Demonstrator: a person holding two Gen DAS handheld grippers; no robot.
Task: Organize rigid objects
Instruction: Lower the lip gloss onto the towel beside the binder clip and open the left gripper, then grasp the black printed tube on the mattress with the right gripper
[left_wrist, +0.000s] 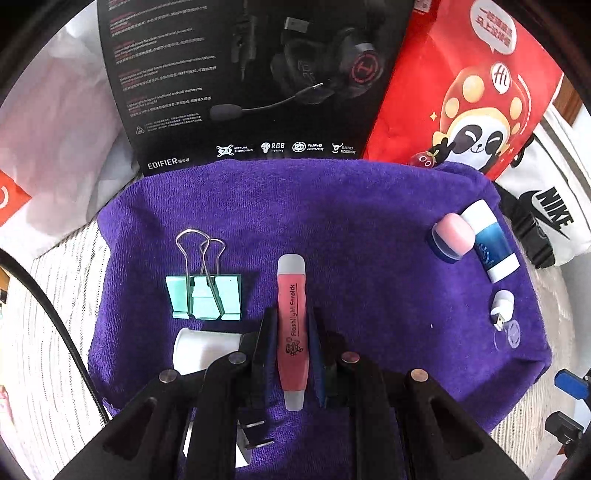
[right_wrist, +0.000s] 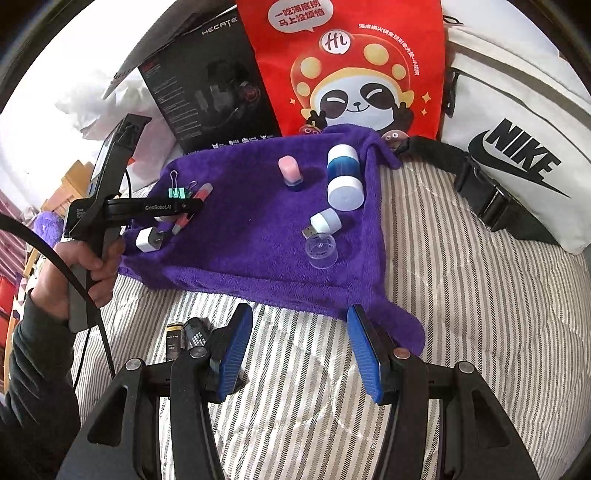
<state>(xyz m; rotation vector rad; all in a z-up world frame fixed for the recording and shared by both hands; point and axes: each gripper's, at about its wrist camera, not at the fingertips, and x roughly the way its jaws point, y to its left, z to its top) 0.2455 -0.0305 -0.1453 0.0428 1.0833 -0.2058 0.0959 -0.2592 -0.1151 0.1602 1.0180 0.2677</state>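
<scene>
A purple towel (left_wrist: 369, 229) lies on a striped bed. My left gripper (left_wrist: 291, 317) is shut on a pink flashlight earpick (left_wrist: 291, 325) and holds it low over the towel; it also shows in the right wrist view (right_wrist: 192, 206). A mint binder clip (left_wrist: 205, 295) and a white charger plug (left_wrist: 203, 349) lie to its left. A pink-capped item (left_wrist: 452, 236), a blue-white bottle (left_wrist: 491, 243), a small white USB light (left_wrist: 502, 308) and a clear cap (left_wrist: 511, 334) lie at the right. My right gripper (right_wrist: 301, 350) is open and empty over the bedding before the towel (right_wrist: 258, 236).
A black headset box (left_wrist: 240, 81), a red panda bag (left_wrist: 469, 85) and a white Nike bag (right_wrist: 517, 147) stand behind the towel. Two small dark cylinders (right_wrist: 184, 336) lie on the striped bedding (right_wrist: 461, 277) by my right gripper's left finger.
</scene>
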